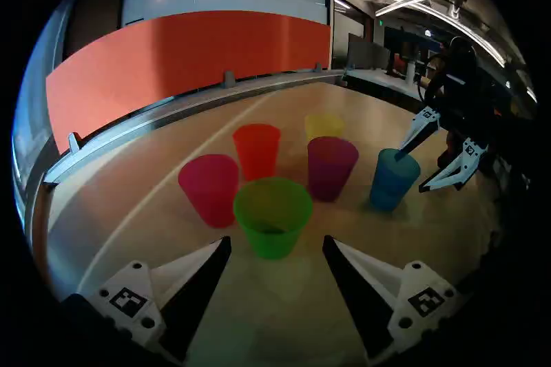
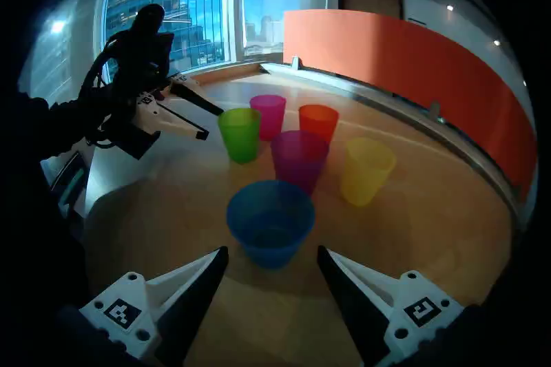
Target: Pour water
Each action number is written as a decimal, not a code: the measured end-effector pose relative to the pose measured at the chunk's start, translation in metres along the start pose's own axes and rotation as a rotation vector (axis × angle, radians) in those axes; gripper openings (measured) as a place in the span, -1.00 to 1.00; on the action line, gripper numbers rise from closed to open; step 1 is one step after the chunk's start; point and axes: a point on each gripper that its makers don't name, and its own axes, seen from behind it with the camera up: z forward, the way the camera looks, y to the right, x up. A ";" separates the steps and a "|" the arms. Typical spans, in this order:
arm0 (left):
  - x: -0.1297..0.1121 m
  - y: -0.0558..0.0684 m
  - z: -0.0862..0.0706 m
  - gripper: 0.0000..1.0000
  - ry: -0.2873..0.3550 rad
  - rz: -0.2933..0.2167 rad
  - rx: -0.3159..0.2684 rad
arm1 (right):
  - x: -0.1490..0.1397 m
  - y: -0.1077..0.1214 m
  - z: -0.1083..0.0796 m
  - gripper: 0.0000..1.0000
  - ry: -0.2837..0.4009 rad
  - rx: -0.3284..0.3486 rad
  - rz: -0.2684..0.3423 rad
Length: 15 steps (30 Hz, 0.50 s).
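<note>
- Blue cup: it stands upright on the wooden table, nearest the right gripper and just ahead of its fingertips. Something dark lies at its bottom, but I cannot tell whether that is water.
- Green cup: also upright, it sits the same way in front of the left gripper. I cannot judge its contents either.
- Right gripper: the jaws are spread wider than the blue cup and grip nothing. In the left gripper view one finger seems to reach the cup's rim, though I cannot say whether it touches.
- Left gripper: the jaws are wide apart and empty, with the green cup centred between the fingers just beyond their tips.
- Neighbours: the purple cup stands just behind the blue one, the yellow cup is off to one side, and the pink cup and orange cup crowd close behind the green.
- Risks as I judge them:
  - These look like thin plastic tumblers, so a hard squeeze could buckle the wall and slop water over the rim.
  - A light grip could let the tapered side slip downward.
  - Pushing either gripper forward to seat a cup could shove it into the purple or pink cup and topple that one.
  - Tilting before the rims are lined up would put water on the table.
</note>
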 end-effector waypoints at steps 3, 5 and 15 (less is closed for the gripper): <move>0.000 -0.001 0.006 0.99 -0.012 0.015 0.000 | 0.000 0.000 0.006 1.00 -0.006 0.002 -0.005; 0.000 -0.001 0.010 0.99 -0.020 0.022 -0.002 | 0.001 0.001 0.010 0.99 -0.012 0.001 -0.008; 0.004 -0.006 0.031 0.99 -0.047 0.026 -0.006 | 0.004 0.001 0.028 0.99 -0.028 0.009 -0.003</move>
